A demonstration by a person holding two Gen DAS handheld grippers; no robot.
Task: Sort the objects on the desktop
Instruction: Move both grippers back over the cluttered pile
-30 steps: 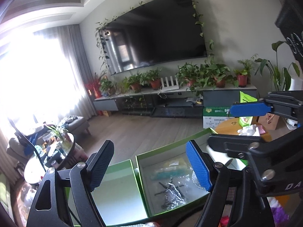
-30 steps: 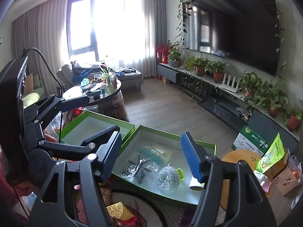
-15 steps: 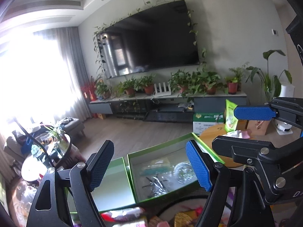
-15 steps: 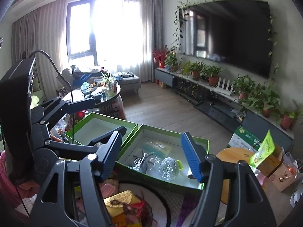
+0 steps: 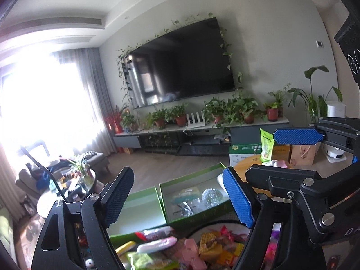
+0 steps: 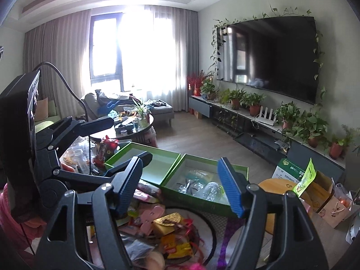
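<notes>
Above a heap of mixed desktop objects (image 6: 171, 231), wrappers, a gold packet and pink pieces piled on a round mat, both grippers hang side by side. Between the spread blue pads of the left gripper (image 5: 177, 199) there is only air; it grips nothing. The right gripper (image 6: 182, 186) has its jaws opening, wide apart, with nothing between them either.

Just beyond the heap two green boxes stand touching along one long side. The right green box (image 6: 238, 171) runs its long axis away from the cameras toward the room's far side, tilted slightly rightward in the right wrist view. Inside it lie a steel scouring ball (image 6: 211, 191), crinkled clear plastic (image 6: 189, 185) and a pale blue-green packet (image 6: 199, 175). The scouring ball is round, so no heading can be told for it; the packet's long axis lies roughly across the box. The left green box (image 6: 121, 155) shows a bare pale floor.

Right of the boxes a round wooden stool (image 6: 276, 184) stands close by, with a green snack bag (image 6: 306, 178) upright just beyond it.
</notes>
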